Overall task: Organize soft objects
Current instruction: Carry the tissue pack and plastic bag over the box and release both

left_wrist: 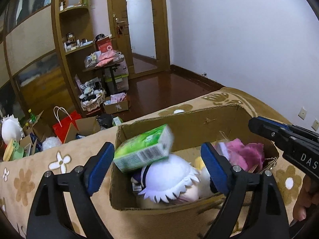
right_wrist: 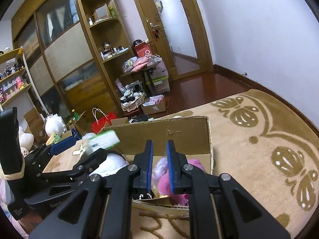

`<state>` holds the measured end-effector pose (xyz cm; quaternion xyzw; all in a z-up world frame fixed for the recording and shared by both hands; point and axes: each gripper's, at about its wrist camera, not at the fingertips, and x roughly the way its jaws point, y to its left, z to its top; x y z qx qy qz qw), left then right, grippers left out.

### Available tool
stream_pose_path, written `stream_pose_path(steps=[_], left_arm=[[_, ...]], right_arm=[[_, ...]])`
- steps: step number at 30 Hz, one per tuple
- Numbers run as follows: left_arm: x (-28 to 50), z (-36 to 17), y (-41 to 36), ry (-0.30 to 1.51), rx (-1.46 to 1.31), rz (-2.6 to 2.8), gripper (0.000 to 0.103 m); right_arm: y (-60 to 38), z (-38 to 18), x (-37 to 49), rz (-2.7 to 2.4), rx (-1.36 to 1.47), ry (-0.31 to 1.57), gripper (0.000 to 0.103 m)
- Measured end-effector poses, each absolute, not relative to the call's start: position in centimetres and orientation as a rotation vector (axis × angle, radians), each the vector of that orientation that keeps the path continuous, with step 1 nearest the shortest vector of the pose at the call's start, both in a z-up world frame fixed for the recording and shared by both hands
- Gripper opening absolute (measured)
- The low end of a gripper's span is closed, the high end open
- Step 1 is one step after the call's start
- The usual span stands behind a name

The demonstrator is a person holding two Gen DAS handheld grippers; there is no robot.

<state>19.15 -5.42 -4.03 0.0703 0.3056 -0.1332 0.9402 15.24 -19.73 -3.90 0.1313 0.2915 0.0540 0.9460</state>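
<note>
Already most of the job looks done, judging by what's in the cardboard box [left_wrist: 199,119] on the flowered blanket [left_wrist: 30,179]: a white-haired plush [left_wrist: 171,177] and a pink plush [left_wrist: 247,153] lie inside, w/ other bits under them I can't make out. Green tissue pack [left_wrist: 143,149] is over the box's left-front corner, blurred, resting on or just above the white plush; can't tell if it's touching. Left gripper [left_wrist: 157,165] has jaws spread wide, pads either side of the pack but not pressing it, so it reads as let go. Right gripper [right_wrist: 159,163] is nearly closed w/ nothing between the pads, hovering over the pink plush at the box's near edge. Pack's long axis runs low-left to up-right in the left wrist view, barcode side facing the camera, far end tipped up toward the box's back wall. Left to do, prob: pack settling flat, plus whatever soft stuff sits on the floor beyond, e.g. a white plush [right_wrist: 54,126].
</note>
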Motion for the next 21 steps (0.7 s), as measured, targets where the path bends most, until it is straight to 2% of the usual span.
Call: stream_pose_path(steps=[6,9,11,15,21], left_arm=[[17.8,-3.5,-4.1,0.631,0.133,-0.236,0.090],[16.9,-2.8,-3.2,0.625,0.124,-0.216,0.092],[16.1,-2.3,-2.6,0.620,0.110,-0.199,0.093],[14.1,-0.9,-1.1,0.600,0.078,-0.170,0.096],[11.1,1.5,0.6,0.557,0.070,-0.135,0.099]], right_arm=[[-20.0,-3.2,14.4,0.105,0.270,0.589,0.016],[-20.0,-2.4,13.5,0.108,0.265,0.585,0.021],[-20.0,-1.8,12.8,0.106,0.262,0.577,0.032],[-19.9,-0.7,11.4,0.113,0.241,0.570,0.040],[-19.5,1.2,8.8,0.119,0.204,0.546,0.068]])
